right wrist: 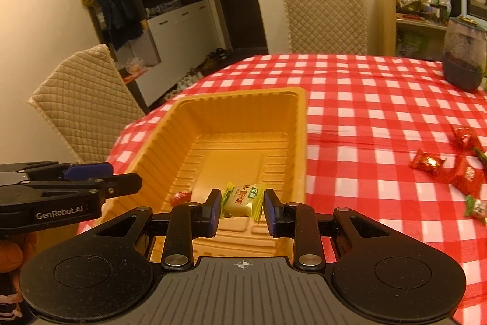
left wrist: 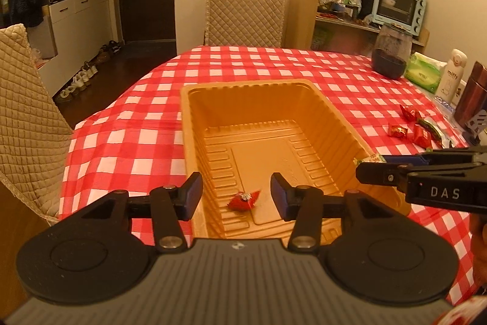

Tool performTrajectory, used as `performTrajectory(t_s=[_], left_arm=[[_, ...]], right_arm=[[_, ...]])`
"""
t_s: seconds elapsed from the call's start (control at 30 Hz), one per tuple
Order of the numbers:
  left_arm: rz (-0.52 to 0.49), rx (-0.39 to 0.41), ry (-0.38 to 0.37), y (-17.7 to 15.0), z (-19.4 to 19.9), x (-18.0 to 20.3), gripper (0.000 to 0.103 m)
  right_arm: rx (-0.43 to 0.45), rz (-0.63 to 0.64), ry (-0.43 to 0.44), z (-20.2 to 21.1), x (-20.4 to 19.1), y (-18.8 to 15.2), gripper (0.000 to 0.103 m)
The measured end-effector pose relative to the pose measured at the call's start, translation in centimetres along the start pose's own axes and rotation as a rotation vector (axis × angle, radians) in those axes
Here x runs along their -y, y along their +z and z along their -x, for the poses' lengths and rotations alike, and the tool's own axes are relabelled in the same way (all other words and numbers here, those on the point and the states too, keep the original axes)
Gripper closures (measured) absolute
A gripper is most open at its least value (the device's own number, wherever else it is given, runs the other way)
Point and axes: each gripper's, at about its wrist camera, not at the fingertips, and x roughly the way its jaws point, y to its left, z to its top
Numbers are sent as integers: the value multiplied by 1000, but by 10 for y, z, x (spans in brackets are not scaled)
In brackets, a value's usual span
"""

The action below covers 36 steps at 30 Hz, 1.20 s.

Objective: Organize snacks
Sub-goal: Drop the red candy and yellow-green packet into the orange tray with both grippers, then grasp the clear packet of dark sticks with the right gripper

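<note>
1. The gold plastic tray (left wrist: 194, 118) sits on the red-and-white checked tablecloth (left wrist: 127, 142), in the centre of both views. Its near end is cut off behind each gripper's body.
2. A red-wrapped candy (left wrist: 243, 200) lies on the tray floor. In the left wrist view it shows in the gap between the parted fingers of the left gripper (left wrist: 236, 195), with neither pad touching it, so these tongs are open and hold nothing. In the right wrist view the same candy (right wrist: 180, 197) is half hidden behind the right gripper's left finger.
3. The right gripper (right wrist: 242, 204) is closed on a yellow-and-green wrapped snack (right wrist: 242, 199), held over the tray floor low in the frame. In the left wrist view only a corner of this snack (left wrist: 369, 158) peeks out past the fingertips at the right edge.
4. More candies lie loose on the cloth right of the tray: red ones (left wrist: 398, 130) and a green-wrapped one (right wrist: 476, 207) that is blurred and partly cut by the frame edge.
5. At upper right stand a dark jar (left wrist: 392, 54), a green tissue pack (left wrist: 424, 72) and a white bottle (left wrist: 450, 75). A brown cylinder beside them is cropped and hard to identify.
6. Quilted chairs (left wrist: 245, 11) stand around the table, and a blue toaster oven (left wrist: 398, 5) sits on a cluttered shelf.
</note>
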Motion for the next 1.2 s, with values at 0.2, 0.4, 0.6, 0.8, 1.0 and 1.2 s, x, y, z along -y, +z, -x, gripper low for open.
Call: performTrajectory(t_s=[0.2,0.4,0.6,0.8,1.0,1.2], left_arm=[[9,-6,-12,0,1,1,48],[-2,-1,-38,-1,4,11,48],[-21,13,-71,2,9,33,46],[-27,63,-111,6,17,62,42],[-44,85,-164,11,20,100,42],[-94,76,-235,14,16,144,42]], right_arm=[[43,-39,-20,10,6,1,36],[67,-45,-98,26,16,-3,36],[106,-43,-177,47,29,-7,36],[152,-95,-269,78,47,-13,36],[152,-168,-361,113,85,-31,36],[130,-167,-446,144,129,-47,36]])
